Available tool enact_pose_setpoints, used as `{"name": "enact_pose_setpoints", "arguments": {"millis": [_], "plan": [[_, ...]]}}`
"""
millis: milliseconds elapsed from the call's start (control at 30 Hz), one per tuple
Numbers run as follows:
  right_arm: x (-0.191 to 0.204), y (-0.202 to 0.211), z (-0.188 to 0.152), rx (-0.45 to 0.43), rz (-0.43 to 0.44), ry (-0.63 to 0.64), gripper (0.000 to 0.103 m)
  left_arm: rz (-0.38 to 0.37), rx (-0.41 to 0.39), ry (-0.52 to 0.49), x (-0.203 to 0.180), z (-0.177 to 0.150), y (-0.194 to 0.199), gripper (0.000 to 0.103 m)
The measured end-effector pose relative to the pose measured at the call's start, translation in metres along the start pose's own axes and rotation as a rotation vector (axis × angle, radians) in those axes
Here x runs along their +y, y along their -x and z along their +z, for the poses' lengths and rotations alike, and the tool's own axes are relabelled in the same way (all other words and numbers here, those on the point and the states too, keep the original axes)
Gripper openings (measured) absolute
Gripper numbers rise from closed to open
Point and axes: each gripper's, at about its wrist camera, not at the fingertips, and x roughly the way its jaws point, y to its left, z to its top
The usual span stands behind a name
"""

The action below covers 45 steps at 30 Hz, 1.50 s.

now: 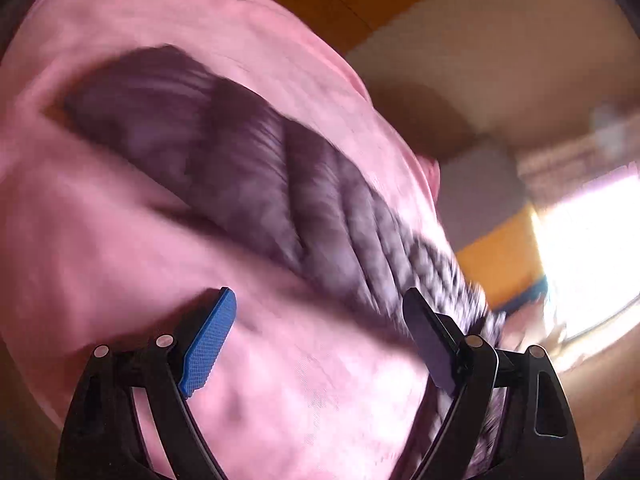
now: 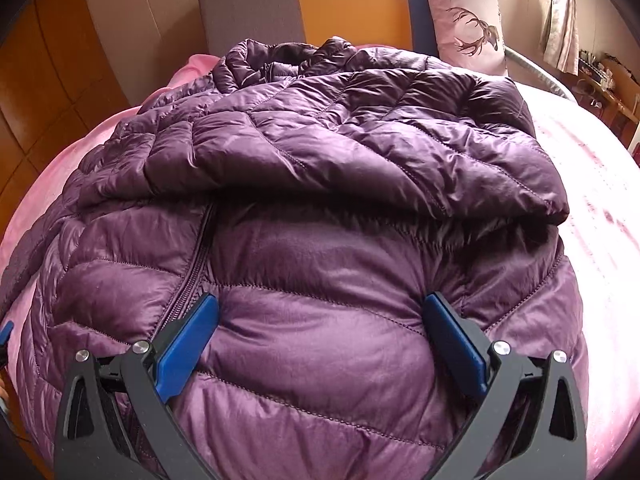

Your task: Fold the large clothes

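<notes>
**Jacket part-folded on the bed, both tongs released**

Lies spread on the pink bedsheet, the purple jacket, front up, zipper running down left of centre. One sleeve or side panel already laid across the chest, most likely to narrow the bulk before a fold from hem to collar. Collar bunched at the far end, near a grey headboard and a pillow printed with a stag.

Right gripper: jaws wide apart, poised over the lower front panel, nothing pinched; whether the pads brush the fabric cannot be told. Probably lining up for the next hold near the hem.

Left gripper: jaws likewise spread and empty, over bare pink sheet, with a sleeve-like stretch of the jacket crossing diagonally beyond. Heavily blurred view, so no seam detail readable there.

Shell: thin, glossy, slippery-looking, quilted in horizontal channels that puff into soft ridges. Filling light and springy by the look, so folds likely to creep open unless pressed flat. Sheet matt, faintly napped, gently rumpled. Gripper pads blue and ribbed, frames black with silver pivots.
</notes>
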Motion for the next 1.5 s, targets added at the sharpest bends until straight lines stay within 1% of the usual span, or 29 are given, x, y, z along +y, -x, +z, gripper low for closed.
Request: {"name": "enact_pose_setpoints", "arguments": {"millis": [67,133,233,300,333,367,400,433,500,567,600,667,700,767,800,833,867,900,933,967,1033,1100,1167,1233,1267,1300,1400,1467,1500], "plan": [[0.002,0.001,-0.002,-0.007,-0.005,0.005,0.101,-0.045,-0.024,0.147,0.026,0.018,0.005,0.084],[0.002,0.001,-0.002,-0.013,-0.004,0.004,0.101,-0.053,-0.043,0.244,0.043,0.035,0.005,0.081],[0.003,0.001,-0.002,-0.02,0.002,0.001,0.101,-0.024,-0.062,0.316,0.051,0.052,-0.006,0.067],[0.002,0.003,-0.003,-0.023,0.006,-0.001,0.101,0.032,-0.057,0.358,0.054,0.06,-0.012,0.03],[0.002,0.003,-0.004,-0.023,0.009,-0.002,0.101,0.038,-0.046,0.358,0.052,0.064,-0.014,0.024],[0.001,0.004,-0.004,-0.023,0.01,-0.003,0.101,0.04,-0.046,0.329,0.043,0.065,-0.014,0.018],[0.002,0.003,-0.003,-0.023,0.01,-0.002,0.101,0.053,-0.066,0.222,0.018,0.066,-0.009,0.018],[0.002,0.003,-0.003,-0.022,0.007,-0.001,0.101,0.045,-0.082,0.136,-0.003,0.065,-0.007,0.018],[0.001,0.004,-0.004,-0.021,0.004,0.003,0.101,-0.011,-0.103,-0.076,-0.056,0.055,0.002,0.018],[0.0,0.004,-0.004,-0.022,0.009,-0.001,0.101,-0.103,-0.094,-0.278,-0.116,0.031,0.008,0.018],[0.0,0.004,-0.004,-0.023,0.012,-0.003,0.101,-0.149,-0.08,-0.345,-0.138,0.018,0.009,0.018],[-0.001,0.005,-0.004,-0.024,0.017,-0.006,0.101,-0.255,-0.028,-0.497,-0.186,-0.02,0.008,0.018],[-0.001,0.005,-0.004,-0.024,0.018,-0.007,0.101,-0.286,-0.006,-0.548,-0.201,-0.036,0.006,0.018],[-0.001,0.005,-0.004,-0.025,0.02,-0.008,0.101,-0.353,0.071,-0.673,-0.234,-0.082,-0.003,0.018],[-0.001,0.005,-0.004,-0.025,0.023,-0.008,0.101,-0.364,0.096,-0.71,-0.241,-0.098,-0.006,0.024],[-0.002,0.005,-0.004,-0.025,0.026,-0.01,0.101,-0.375,0.136,-0.779,-0.252,-0.123,-0.013,0.03],[-0.003,0.006,-0.004,-0.025,0.03,-0.012,0.101,-0.379,0.159,-0.825,-0.258,-0.14,-0.018,0.047],[-0.003,0.006,-0.004,-0.026,0.034,-0.014,0.101,-0.39,0.183,-0.865,-0.263,-0.157,-0.024,0.07],[-0.003,0.006,-0.004,-0.027,0.038,-0.017,0.101,-0.413,0.233,-0.91,-0.265,-0.178,-0.03,0.081],[-0.003,0.006,-0.004,-0.028,0.041,-0.019,0.101,-0.421,0.269,-0.942,-0.267,-0.19,-0.034,0.09],[-0.004,0.006,-0.004,-0.03,0.05,-0.024,0.101,-0.399,0.319,-1.032,-0.265,-0.22,-0.039,0.09],[-0.006,0.007,-0.004,-0.032,0.062,-0.031,0.101,-0.379,0.326,-1.069,-0.258,-0.231,-0.045,0.09],[-0.008,0.009,-0.002,-0.029,0.082,-0.048,0.101,-0.376,0.34,-1.052,-0.244,-0.24,-0.042,0.09],[-0.009,0.015,0.003,-0.015,0.107,-0.081,0.1,-0.361,0.331,-1.008,-0.222,-0.231,-0.033,0.09],[-0.009,0.02,0.006,-0.021,0.146,-0.11,0.097,-0.349,0.322,-0.992,-0.216,-0.22,-0.032,0.09],[-0.005,0.028,0.011,-0.041,0.213,-0.133,0.095,-0.336,0.315,-0.976,-0.209,-0.217,-0.03,0.09],[0.02,0.035,0.025,-0.039,0.401,-0.12,0.094,-0.274,0.306,-0.931,-0.186,-0.203,-0.034,0.09],[0.049,0.025,0.032,0.004,0.474,-0.076,0.094,-0.236,0.314,-0.903,-0.172,-0.197,-0.036,0.09],[0.062,0.017,0.036,0.028,0.489,-0.062,0.093,-0.225,0.318,-0.884,-0.165,-0.194,-0.038,0.09]]}}
